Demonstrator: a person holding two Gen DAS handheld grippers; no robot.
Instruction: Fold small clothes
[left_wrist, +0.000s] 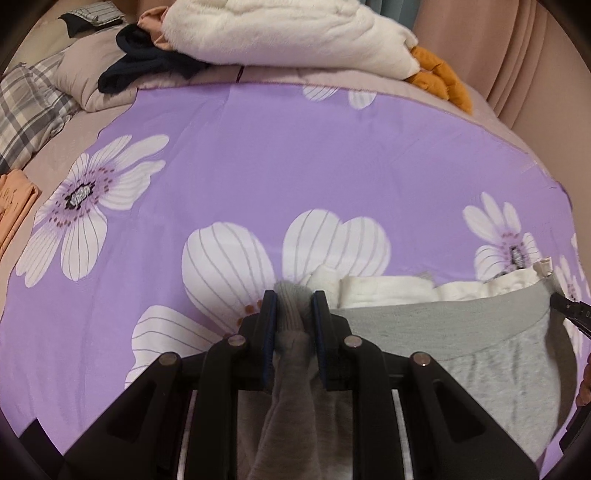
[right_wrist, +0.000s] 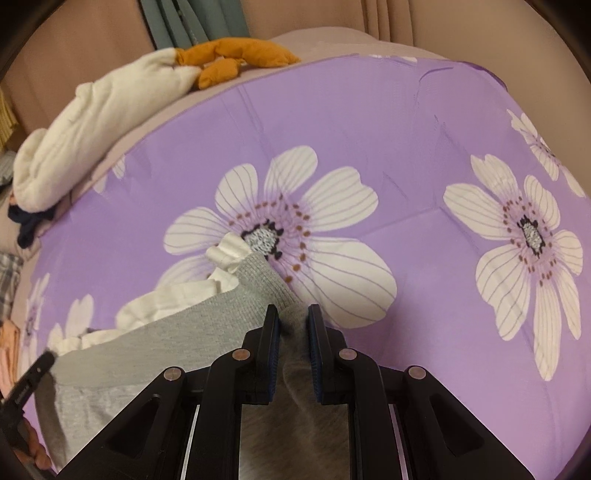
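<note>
Now both grippers pinch the grey garment (left_wrist: 461, 332): left gripper (left_wrist: 294, 306) and right gripper (right_wrist: 293, 321) each clamp a bunched waistband corner between narrow jaws, purple flowered sheet (left_wrist: 258, 166) ahead.

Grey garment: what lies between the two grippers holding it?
Only the grey garment's ribbed waistband spans from the left gripper to the right gripper, white fabric bunched just behind it on the purple floral sheet; both wrist views show this.

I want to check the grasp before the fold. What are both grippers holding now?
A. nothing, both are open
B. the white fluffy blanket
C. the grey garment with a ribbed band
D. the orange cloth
C: the left gripper and the right gripper each pinch a corner of the grey garment over the purple flowered sheet.
</note>
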